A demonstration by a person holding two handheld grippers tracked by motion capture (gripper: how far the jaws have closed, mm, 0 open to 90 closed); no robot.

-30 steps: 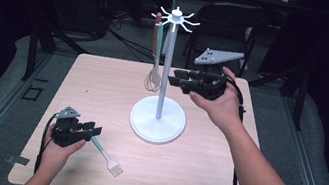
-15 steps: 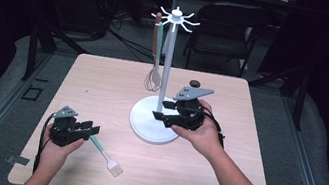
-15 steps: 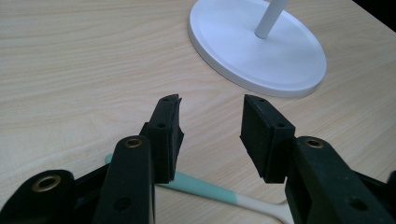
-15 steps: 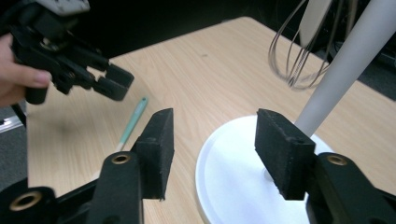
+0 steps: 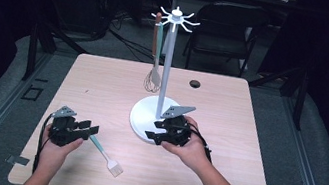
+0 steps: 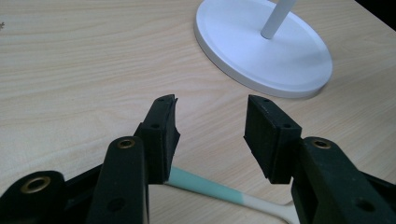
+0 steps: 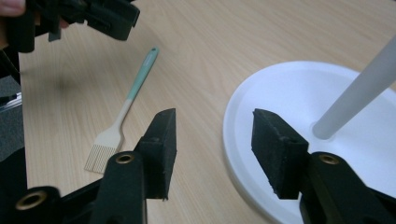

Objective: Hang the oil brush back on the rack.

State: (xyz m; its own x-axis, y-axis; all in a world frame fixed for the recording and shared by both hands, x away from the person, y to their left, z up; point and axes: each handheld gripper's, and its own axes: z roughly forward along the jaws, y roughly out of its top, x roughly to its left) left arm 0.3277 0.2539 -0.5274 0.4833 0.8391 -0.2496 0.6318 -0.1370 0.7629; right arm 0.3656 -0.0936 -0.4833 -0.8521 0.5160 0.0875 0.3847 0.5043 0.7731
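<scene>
Pastry brush [image 5: 104, 154] lying flat on the desk [image 5: 230, 108], handle tip right under the left gripper [image 5: 81, 128], jaws open. Right gripper [image 5: 155, 135] open too, empty. Probably light, slim, slippery; best pinched mid-handle, clear of the soft bristles.

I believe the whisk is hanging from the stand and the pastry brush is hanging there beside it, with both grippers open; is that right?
Not quite: the pastry brush lies flat on the table by the left gripper, as the high view shows. The whisk does hang from the stand, and the left and right gripper are open.
</scene>
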